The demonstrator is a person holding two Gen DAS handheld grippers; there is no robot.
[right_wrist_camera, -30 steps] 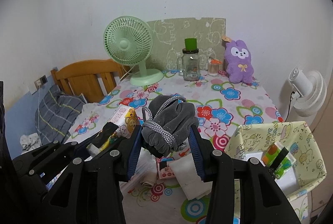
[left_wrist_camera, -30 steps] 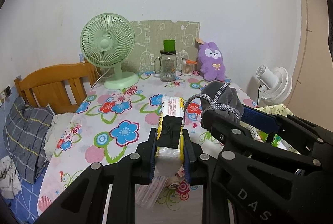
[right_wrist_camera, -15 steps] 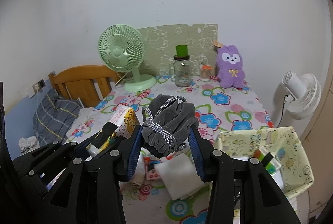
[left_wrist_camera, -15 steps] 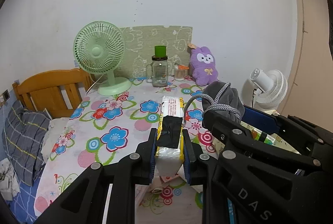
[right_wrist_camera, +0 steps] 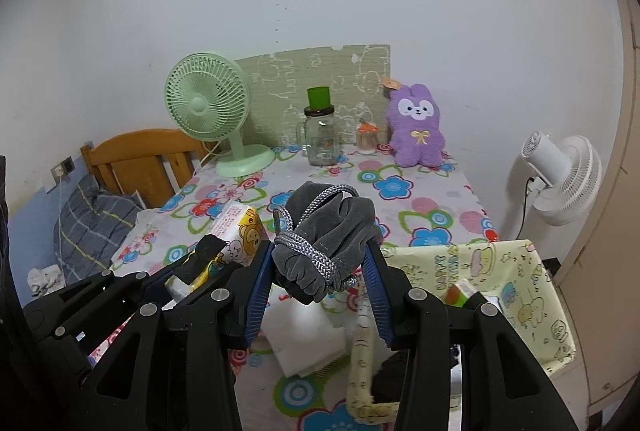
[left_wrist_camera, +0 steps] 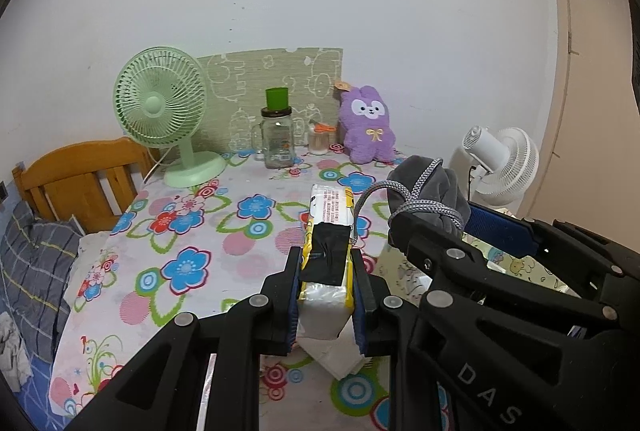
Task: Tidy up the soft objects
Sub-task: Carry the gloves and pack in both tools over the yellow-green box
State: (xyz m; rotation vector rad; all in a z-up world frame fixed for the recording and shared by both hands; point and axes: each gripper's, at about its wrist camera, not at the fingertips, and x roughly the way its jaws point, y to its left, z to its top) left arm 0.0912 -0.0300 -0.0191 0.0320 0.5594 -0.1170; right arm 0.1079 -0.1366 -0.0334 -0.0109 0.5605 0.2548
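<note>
My left gripper point(left_wrist_camera: 326, 258) is shut on a yellow and white tissue pack point(left_wrist_camera: 329, 219) with a black tape patch, held above the flowered table point(left_wrist_camera: 192, 231). Just to its right, my right gripper point(right_wrist_camera: 318, 251) is shut on a grey drawstring pouch point(right_wrist_camera: 332, 227) wound with a grey cord. The same pouch point(left_wrist_camera: 430, 183) shows in the left wrist view, and the tissue pack point(right_wrist_camera: 236, 227) shows at the left of the right wrist view. A purple plush bunny point(right_wrist_camera: 416, 131) sits at the table's far edge by the wall.
A yellow fabric basket point(right_wrist_camera: 524, 271) with small boxes inside stands below and right of the pouch. Folded white tissue point(right_wrist_camera: 304, 331) lies under the grippers. A green fan point(right_wrist_camera: 206, 107), a glass jar point(right_wrist_camera: 320, 143), a white fan point(right_wrist_camera: 568, 179) and a wooden headboard point(left_wrist_camera: 76, 175) ring the table.
Both grippers have drawn back from the far wall and drifted right together, each keeping its load. The fan, jar and bunny look smaller and sit further left.
</note>
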